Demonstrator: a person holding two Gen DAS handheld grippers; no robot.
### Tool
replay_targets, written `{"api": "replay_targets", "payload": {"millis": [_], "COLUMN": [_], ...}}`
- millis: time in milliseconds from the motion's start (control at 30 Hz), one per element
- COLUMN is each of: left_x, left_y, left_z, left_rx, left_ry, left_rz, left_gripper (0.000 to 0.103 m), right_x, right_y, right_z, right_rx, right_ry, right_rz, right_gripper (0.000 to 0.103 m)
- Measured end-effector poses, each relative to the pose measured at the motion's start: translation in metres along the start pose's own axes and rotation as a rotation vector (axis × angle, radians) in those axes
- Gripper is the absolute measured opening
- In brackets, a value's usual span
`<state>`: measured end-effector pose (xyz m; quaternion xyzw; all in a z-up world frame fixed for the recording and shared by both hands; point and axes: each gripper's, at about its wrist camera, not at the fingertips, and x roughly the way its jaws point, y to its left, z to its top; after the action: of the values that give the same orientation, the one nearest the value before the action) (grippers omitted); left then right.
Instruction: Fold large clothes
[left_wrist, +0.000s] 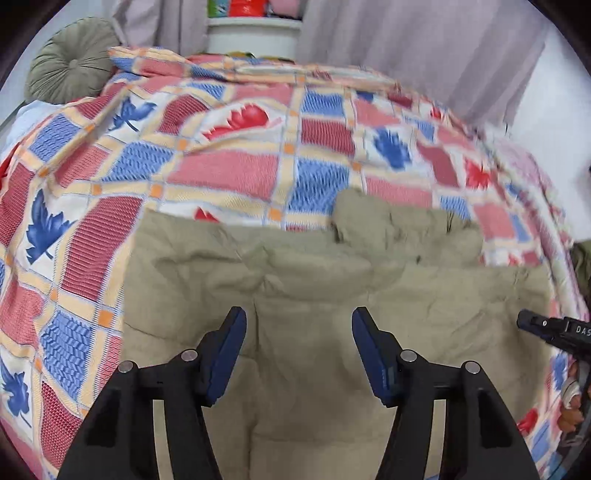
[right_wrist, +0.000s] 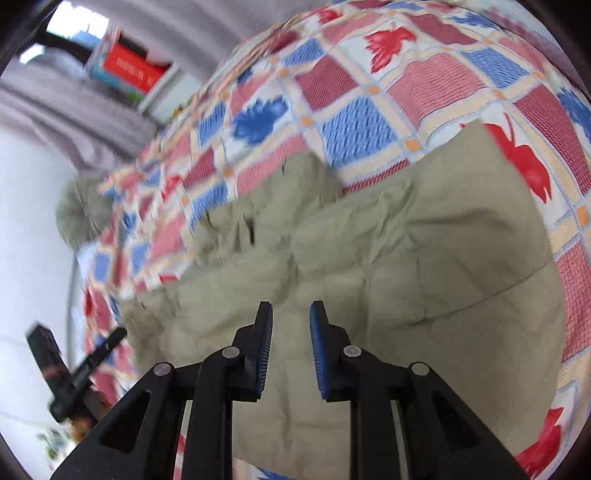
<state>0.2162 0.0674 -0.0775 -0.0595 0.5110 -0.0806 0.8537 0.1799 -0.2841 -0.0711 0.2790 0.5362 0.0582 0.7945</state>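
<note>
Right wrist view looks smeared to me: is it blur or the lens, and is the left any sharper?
Right wrist view: motion smear across the far bedspread and the khaki garment's bunched edge, though the right tongs stay crisp. Left wrist view: sharper, blurring only toward its right edge; the left tongs are clear. Both views: fisheye bulge, soft even light, no glare.

Patchwork-covered bed (left_wrist: 229, 173) — grey curtains (left_wrist: 406, 40) behind

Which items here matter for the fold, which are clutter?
Job: jacket, left gripper, right gripper.
Clutter: bedspread, cushion, shelf, curtain.
</note>
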Motion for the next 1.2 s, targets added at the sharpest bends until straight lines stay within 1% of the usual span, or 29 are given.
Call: {"api": "replay_targets", "payload": {"millis": [67, 133, 167, 200, 233, 300, 433, 600, 700, 733, 833, 867, 900, 933, 967, 1000, 1067, 1100, 1133, 1200], "left_x": [0.018, 0.037, 0.048, 0.058, 0.066, 0.081, 0.1, 0.118, 0.114, 0.11, 0.096, 0.091, 0.087, 0.086, 0.088, 0.092, 0.104, 0.108, 0.112, 0.12], "left_y": [-0.005, -0.004, 0.0, 0.005, 0.011, 0.015, 0.006, 0.003, 0.009, 0.012, 0.022, 0.028, 0.037, 0.045, 0.057, 0.068, 0.083, 0.083, 0.08, 0.073], "left_z": [-0.007, -0.01, -0.009, -0.008, -0.007, -0.003, 0.004, 0.015, 0.021, 0.022, 0.025, 0.026, 0.026, 0.026, 0.025, 0.024, 0.018, 0.016, 0.016, 0.018], "left_rx": [0.013, 0.007, -0.013, -0.039, -0.066, -0.099, -0.068, -0.07, -0.077, -0.067, -0.028, -0.023, -0.029, -0.048, -0.092, -0.134, -0.208, -0.205, -0.186, -0.154], "left_ry": [0.012, 0.01, 0.012, 0.016, 0.018, 0.007, -0.015, -0.024, -0.013, -0.015, -0.048, -0.066, -0.081, -0.086, -0.077, -0.061, -0.018, -0.014, -0.01, 0.006], "left_rz": [0.025, 0.06, 0.078, 0.085, 0.081, 0.084, 0.117, 0.122, 0.111, 0.123, 0.204, 0.242, 0.293, 0.337, 0.373, 0.364, 0.336, 0.334, 0.347, 0.365], "left_gripper": [0.062, 0.062, 0.062, 0.062, 0.062, 0.062, 0.062, 0.062, 0.062, 0.062, 0.062, 0.062, 0.062, 0.062, 0.063, 0.066, 0.074, 0.074, 0.075, 0.077], "right_x": [0.016, 0.033, 0.039, 0.044, 0.049, 0.055, 0.071, 0.084, 0.081, 0.076, 0.053, 0.042, 0.032, 0.023, 0.018, 0.014, 0.018, 0.023, 0.026, 0.037], "right_y": [0.002, -0.001, -0.004, -0.009, -0.015, -0.027, -0.049, -0.056, -0.056, -0.056, -0.06, -0.066, -0.073, -0.082, -0.09, -0.1, -0.121, -0.13, -0.134, -0.135], "right_z": [-0.005, -0.008, -0.008, -0.005, -0.002, 0.005, 0.019, 0.025, 0.029, 0.031, 0.037, 0.04, 0.041, 0.041, 0.041, 0.04, 0.037, 0.037, 0.036, 0.036], "right_rx": [-0.051, -0.082, -0.089, -0.092, -0.086, -0.056, -0.004, -0.011, -0.005, -0.011, -0.033, -0.029, -0.02, -0.009, 0.003, 0.024, 0.083, 0.116, 0.133, 0.12], "right_ry": [0.03, 0.039, 0.033, 0.024, 0.008, -0.021, -0.051, -0.088, -0.093, -0.103, -0.159, -0.186, -0.211, -0.226, -0.234, -0.239, -0.208, -0.198, -0.198, -0.201], "right_rz": [-0.046, -0.097, -0.122, -0.145, -0.164, -0.174, -0.167, -0.173, -0.186, -0.209, -0.316, -0.366, -0.398, -0.425, -0.446, -0.458, -0.425, -0.395, -0.379, -0.388], "right_gripper": [0.022, 0.022, 0.022, 0.019, 0.019, 0.019, 0.017, 0.016, 0.016, 0.016, 0.016, 0.016, 0.016, 0.016, 0.016, 0.016, 0.016, 0.016, 0.016, 0.016]}}
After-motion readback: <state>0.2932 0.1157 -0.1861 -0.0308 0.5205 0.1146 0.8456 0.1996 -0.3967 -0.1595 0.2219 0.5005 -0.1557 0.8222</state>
